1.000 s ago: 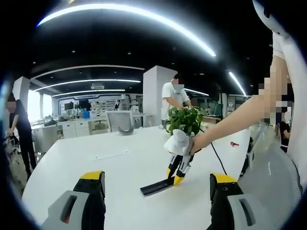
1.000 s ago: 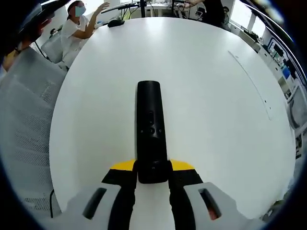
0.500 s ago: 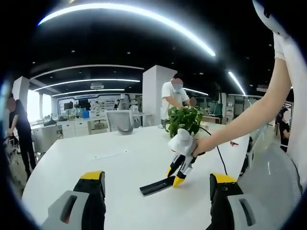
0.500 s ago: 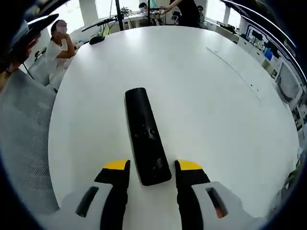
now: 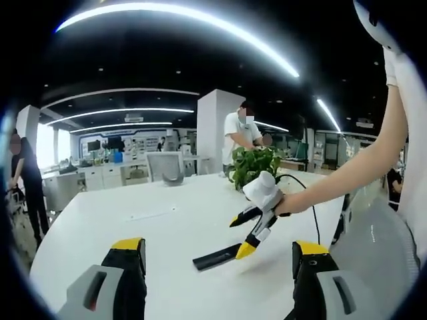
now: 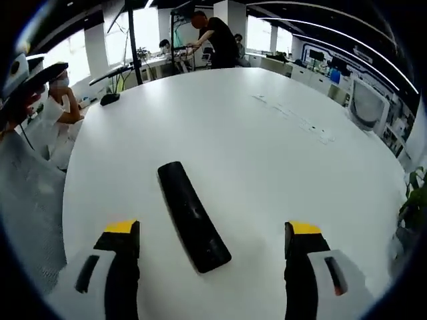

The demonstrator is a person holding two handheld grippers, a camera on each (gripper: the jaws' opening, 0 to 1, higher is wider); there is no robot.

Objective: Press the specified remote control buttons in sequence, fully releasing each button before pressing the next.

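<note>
Left gripper [image 5: 217,267]: own jaws rise at 7 and 5 o'clock of the left gripper view, yellow-tipped, spread wide, nothing between them. It hovers above the table, touching nothing.
Table [image 5: 167,233]: white, large, rounded edge; it takes up the lower half of the left gripper view and most of the right gripper view.
Remote control [image 5: 217,255]: black, long, flat on the table, just below centre of the left gripper view. In the right gripper view the remote control [image 6: 192,215] lies slanted from 11 to 5 o'clock, between the jaws but well apart from both. Buttons too dark to read.
Right gripper, seen from the left gripper view [image 5: 241,235]: white body with black fingers and yellow tips, held in a hand [image 5: 288,203] at 3 o'clock of centre. Jaws parted; the lower tip is just beside the near end of the remote, contact cannot be told.
Right gripper, own view [image 6: 213,237]: jaws at 7 and 5 o'clock, yellow tips wide apart, gripping nothing.
Plant [image 5: 255,165]: green leaves, standing on the table behind the right gripper; a leafy edge also shows at 3 o'clock of the right gripper view.
Cable [image 5: 301,195]: black, running across the table beside the hand.
Chair [image 5: 167,168]: grey, at the far table edge, 11 o'clock of centre.
People: one in a white shirt [image 5: 241,135] standing behind the plant; one in black [image 6: 215,35] bent over at the far table edge, 12 o'clock of the right gripper view.
</note>
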